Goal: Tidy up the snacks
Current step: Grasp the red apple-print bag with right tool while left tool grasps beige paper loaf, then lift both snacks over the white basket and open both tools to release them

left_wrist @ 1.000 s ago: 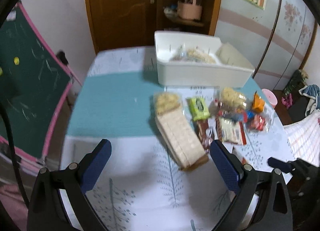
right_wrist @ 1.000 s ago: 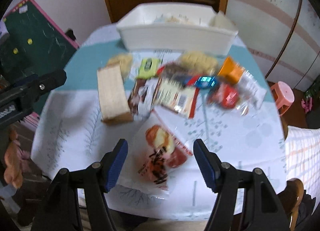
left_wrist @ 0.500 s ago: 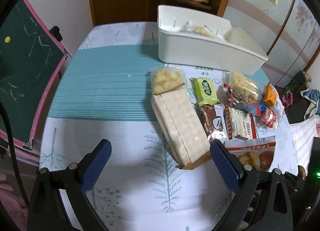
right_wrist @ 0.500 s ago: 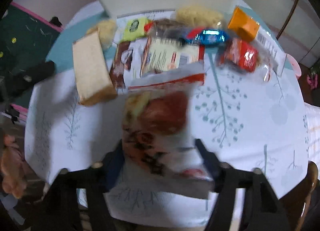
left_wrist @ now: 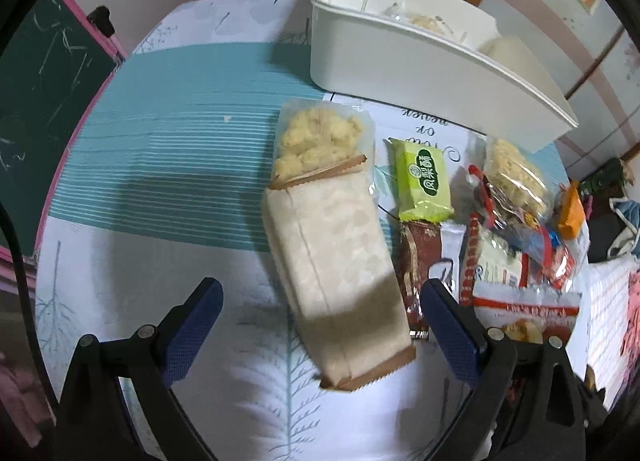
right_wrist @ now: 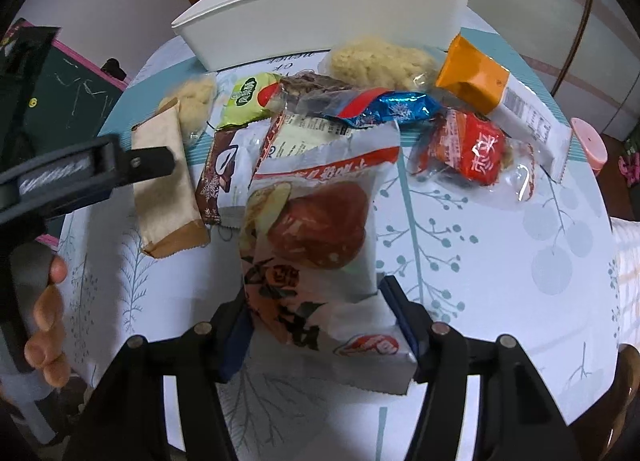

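My right gripper [right_wrist: 320,321] is shut on a white snack bag with a red fruit picture [right_wrist: 316,229] and holds it above the table. My left gripper [left_wrist: 320,325] is open, its fingers either side of the near end of a long beige cracker pack [left_wrist: 336,261]. Behind that lie a clear bag of yellow puffs [left_wrist: 316,141], a green packet [left_wrist: 424,181] and a brown packet [left_wrist: 416,261]. A white bin [left_wrist: 420,57] with some snacks inside stands at the back. The left gripper also shows in the right wrist view [right_wrist: 80,177].
More snacks lie to the right: an orange-and-white packet [right_wrist: 500,101], a red packet [right_wrist: 476,149], a blue wrapper [right_wrist: 392,109], a puff bag [right_wrist: 380,61]. A chalkboard [left_wrist: 44,73] stands left of the round table. A pink stool [right_wrist: 588,141] stands at the right.
My right gripper closed on the white fruit bag and lifted it. My left gripper moved forward and down until its open fingers straddle the cracker pack.
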Demonstrator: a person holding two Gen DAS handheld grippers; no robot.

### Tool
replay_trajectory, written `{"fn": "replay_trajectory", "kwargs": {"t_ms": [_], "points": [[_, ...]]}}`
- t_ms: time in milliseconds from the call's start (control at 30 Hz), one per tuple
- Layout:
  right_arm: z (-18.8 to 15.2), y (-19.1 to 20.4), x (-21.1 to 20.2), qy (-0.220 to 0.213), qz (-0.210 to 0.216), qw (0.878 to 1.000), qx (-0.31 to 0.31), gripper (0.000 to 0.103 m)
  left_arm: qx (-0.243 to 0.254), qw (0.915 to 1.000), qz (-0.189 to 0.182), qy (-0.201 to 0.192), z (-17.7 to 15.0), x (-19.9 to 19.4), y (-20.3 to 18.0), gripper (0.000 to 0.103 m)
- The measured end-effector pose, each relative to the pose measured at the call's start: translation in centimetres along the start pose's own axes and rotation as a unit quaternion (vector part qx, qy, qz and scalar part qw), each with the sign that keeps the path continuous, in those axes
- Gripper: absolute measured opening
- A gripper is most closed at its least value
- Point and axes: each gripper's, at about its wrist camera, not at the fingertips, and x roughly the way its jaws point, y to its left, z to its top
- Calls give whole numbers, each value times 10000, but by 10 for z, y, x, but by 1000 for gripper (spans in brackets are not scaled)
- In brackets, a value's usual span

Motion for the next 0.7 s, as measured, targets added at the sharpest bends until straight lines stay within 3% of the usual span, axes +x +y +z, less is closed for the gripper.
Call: {"fn": "replay_trajectory", "kwargs": {"t_ms": [167, 267, 333, 400, 700], "points": [[1, 1, 0, -50, 22, 9999, -122, 61, -181, 9994, 277, 106, 5, 14, -4, 97], [1, 1, 0, -78, 44, 9998, -172, 61, -316, 9990, 232, 235, 7, 23, -1, 84], [1, 1, 0, -99, 58, 9997, -194, 61, -261, 9991, 306, 109, 9, 22, -4, 68], [0, 1, 0, -112, 63, 9997, -214, 61, -127, 9991, 392, 39, 10, 23, -7, 60], [1, 2, 1, -133, 67, 9995, -261, 61, 386, 9985, 364, -116, -5, 17, -19, 56]]}}
